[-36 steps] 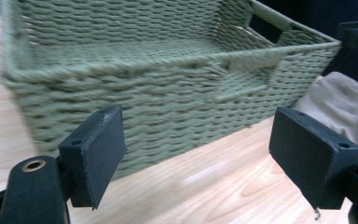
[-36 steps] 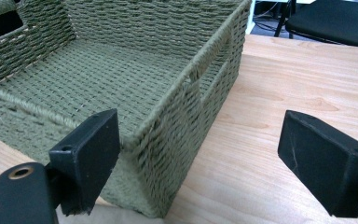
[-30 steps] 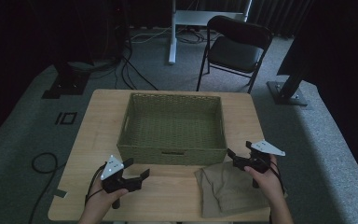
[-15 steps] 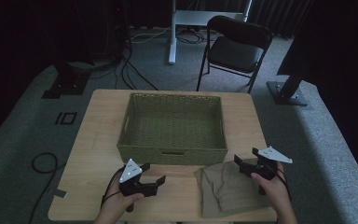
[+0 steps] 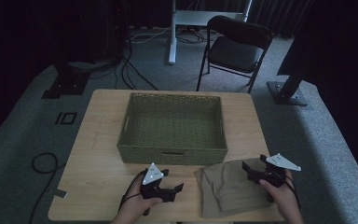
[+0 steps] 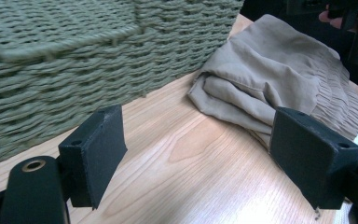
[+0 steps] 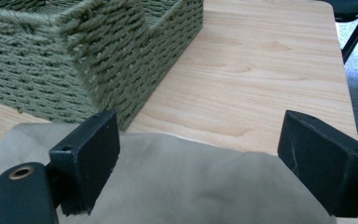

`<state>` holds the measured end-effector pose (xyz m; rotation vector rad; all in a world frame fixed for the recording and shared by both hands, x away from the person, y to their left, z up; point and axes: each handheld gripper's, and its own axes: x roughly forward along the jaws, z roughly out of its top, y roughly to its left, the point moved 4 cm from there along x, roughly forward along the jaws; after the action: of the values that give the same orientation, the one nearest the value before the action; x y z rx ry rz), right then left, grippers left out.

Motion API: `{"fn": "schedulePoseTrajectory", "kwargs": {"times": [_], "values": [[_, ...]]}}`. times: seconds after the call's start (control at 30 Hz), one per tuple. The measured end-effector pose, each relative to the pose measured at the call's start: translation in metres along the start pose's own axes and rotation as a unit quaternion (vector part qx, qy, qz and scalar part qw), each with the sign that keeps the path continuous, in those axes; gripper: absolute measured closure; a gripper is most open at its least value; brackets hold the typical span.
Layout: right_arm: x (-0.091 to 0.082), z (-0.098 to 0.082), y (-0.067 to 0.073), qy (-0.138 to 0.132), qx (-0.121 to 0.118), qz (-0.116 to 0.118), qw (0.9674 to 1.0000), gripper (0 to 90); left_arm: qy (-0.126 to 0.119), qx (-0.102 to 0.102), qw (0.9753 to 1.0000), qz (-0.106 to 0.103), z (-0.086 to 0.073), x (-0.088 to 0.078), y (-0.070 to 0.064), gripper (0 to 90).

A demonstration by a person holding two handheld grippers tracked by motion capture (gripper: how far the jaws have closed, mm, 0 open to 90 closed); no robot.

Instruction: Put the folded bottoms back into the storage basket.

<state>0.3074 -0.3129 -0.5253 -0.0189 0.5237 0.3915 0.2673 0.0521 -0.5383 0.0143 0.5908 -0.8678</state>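
Observation:
A crumpled tan cloth (image 5: 228,189) lies on the wooden table (image 5: 98,163) near its front right corner, in front of the green woven basket (image 5: 172,126). My left gripper (image 5: 175,180) rests low over the table just left of the cloth, jaws open and pointing at it. In the left gripper view the cloth (image 6: 279,79) lies ahead of the gripper (image 6: 200,149), with bare wood between the pads. My right gripper (image 5: 251,166) hovers over the cloth's right part, open. In the right gripper view the cloth (image 7: 191,186) lies under the gripper (image 7: 200,144), with nothing gripped.
The basket (image 7: 74,56) looks empty, and its front wall (image 6: 74,56) stands close behind both grippers. A black folding chair (image 5: 235,49) and stand bases (image 5: 286,93) sit on the carpet beyond the table. Cables (image 5: 42,163) trail on the floor at left.
My left gripper has slid right along the table's front toward the cloth. My right gripper has drawn back toward the near edge and sunk a little over the cloth. Both sets of jaws stay open.

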Motion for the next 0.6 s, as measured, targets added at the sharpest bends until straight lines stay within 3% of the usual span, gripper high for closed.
{"fn": "schedulePoseTrajectory", "kwargs": {"times": [0.27,0.4,0.6], "values": [[-0.008,-0.012,-0.015,0.003,0.009,-0.015,0.9998,12.4,0.014,0.003,0.9998,-0.015,0.001,0.02,-0.016,18.8],[-0.011,-0.016,-0.02,0.005,0.015,-0.019,0.9997,12.5,0.019,0.017,0.9995,-0.02,0.005,0.028,-0.024,18.8],[-0.015,-0.026,-0.033,0.016,0.019,-0.035,0.9991,12.4,0.03,0.009,0.9989,-0.036,0.006,0.042,-0.032,18.8]]}}
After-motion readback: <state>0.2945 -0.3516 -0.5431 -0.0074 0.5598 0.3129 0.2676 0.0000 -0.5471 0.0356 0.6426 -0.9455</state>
